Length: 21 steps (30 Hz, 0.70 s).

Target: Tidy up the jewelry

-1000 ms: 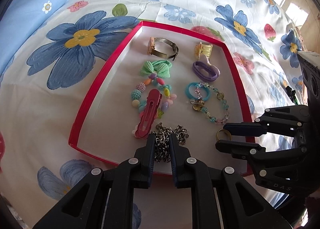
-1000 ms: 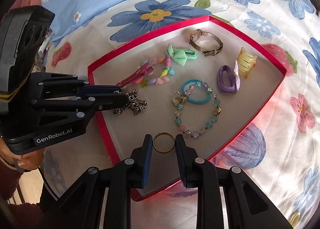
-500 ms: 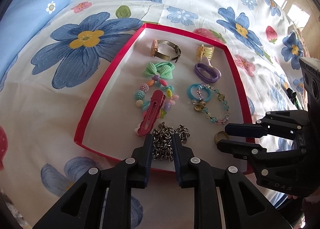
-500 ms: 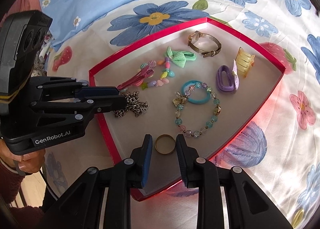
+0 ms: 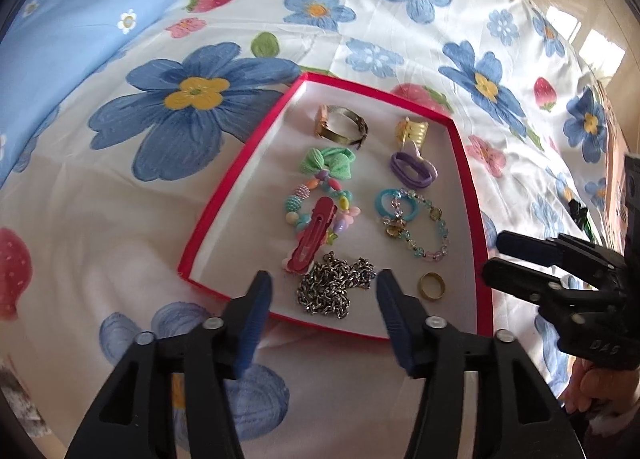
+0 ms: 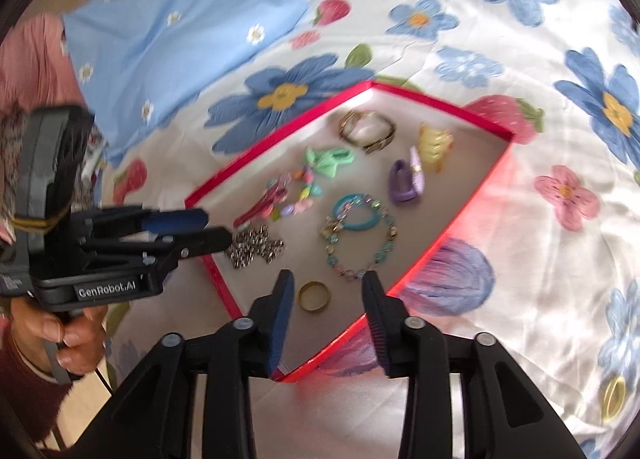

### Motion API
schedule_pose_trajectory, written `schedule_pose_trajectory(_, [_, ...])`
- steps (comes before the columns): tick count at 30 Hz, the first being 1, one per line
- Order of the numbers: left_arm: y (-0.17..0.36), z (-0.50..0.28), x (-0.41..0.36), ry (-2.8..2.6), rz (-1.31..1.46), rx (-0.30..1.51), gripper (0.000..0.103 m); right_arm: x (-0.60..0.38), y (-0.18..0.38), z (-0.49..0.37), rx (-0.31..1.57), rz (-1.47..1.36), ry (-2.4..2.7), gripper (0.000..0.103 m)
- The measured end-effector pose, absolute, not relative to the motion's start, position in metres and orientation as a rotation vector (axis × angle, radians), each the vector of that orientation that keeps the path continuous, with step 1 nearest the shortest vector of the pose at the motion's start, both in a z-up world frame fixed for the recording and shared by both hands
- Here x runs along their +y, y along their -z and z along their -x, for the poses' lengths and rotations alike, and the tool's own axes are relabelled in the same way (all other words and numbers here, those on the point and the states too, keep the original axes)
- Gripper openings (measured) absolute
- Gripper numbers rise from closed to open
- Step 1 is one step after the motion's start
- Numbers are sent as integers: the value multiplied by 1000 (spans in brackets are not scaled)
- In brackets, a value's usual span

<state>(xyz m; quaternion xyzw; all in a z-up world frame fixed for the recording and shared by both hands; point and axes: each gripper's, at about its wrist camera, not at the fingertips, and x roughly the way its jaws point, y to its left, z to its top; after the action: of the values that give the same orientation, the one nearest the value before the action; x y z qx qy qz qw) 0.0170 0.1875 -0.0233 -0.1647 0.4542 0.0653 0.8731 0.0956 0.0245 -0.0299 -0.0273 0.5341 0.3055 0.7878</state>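
Observation:
A red-rimmed tray [image 5: 236, 171] [image 6: 472, 219] lies on the flowered bedsheet and holds the jewelry in two rows. A silver chain [image 5: 334, 291] [image 6: 256, 249] lies heaped at the near edge, free between the fingers of my left gripper [image 5: 324, 291] [image 6: 218, 229], whose jaws are opening with nothing pressed. A gold ring [image 5: 431, 286] [image 6: 314, 296] lies flat in the near corner; my right gripper [image 6: 326, 293] [image 5: 494, 259] is above it, its jaws opening too, pads clear of the ring.
In the tray also lie a red hair clip [image 5: 312, 241], a pastel bead bracelet [image 5: 316, 199], a green bow [image 5: 328, 163], a watch [image 5: 340, 127], a yellow claw clip [image 5: 412, 131], a purple hair tie [image 5: 412, 169], a blue hair tie [image 5: 394, 201] and a glass bead bracelet [image 5: 424, 231]. A blue pillow [image 6: 180, 27] lies far left.
Both grippers' jaws have spread and pulled back up from the tray. The chain and the ring, earlier between near-shut pads, now lie free on the tray floor.

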Motion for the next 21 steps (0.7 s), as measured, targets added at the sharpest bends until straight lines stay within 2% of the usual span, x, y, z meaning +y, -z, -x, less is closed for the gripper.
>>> schedule_pose_trajectory(1, [21,-13,188,-148,350,938,67,20,27,-94,1135,34,-649,54])
schedule_pose_trajectory(2, [20,-9,189,-161,360,926,76,17,25,-93,1121,14,-643,56])
schedule_pose_trajectory(4, [18,-1,191,-187,395,905,81,11,23,-91,1092,-29,-624,61])
schedule_pose_trajectory(6, [17,8,193,-194,427,889,82,5,21,-88,1068,-71,-610,63])
schedule_pose_trajectory(9, [15,23,194,-236,450,863,88,-2,13,-79,1001,-111,-582,63])
schedule_pose_trajectory(14, [15,44,188,-283,452,853,89,-15,1,-64,912,-202,-574,74])
schedule_pose_trajectory(21, [4,69,172,-329,391,815,91,-16,4,-47,909,-244,-587,86])
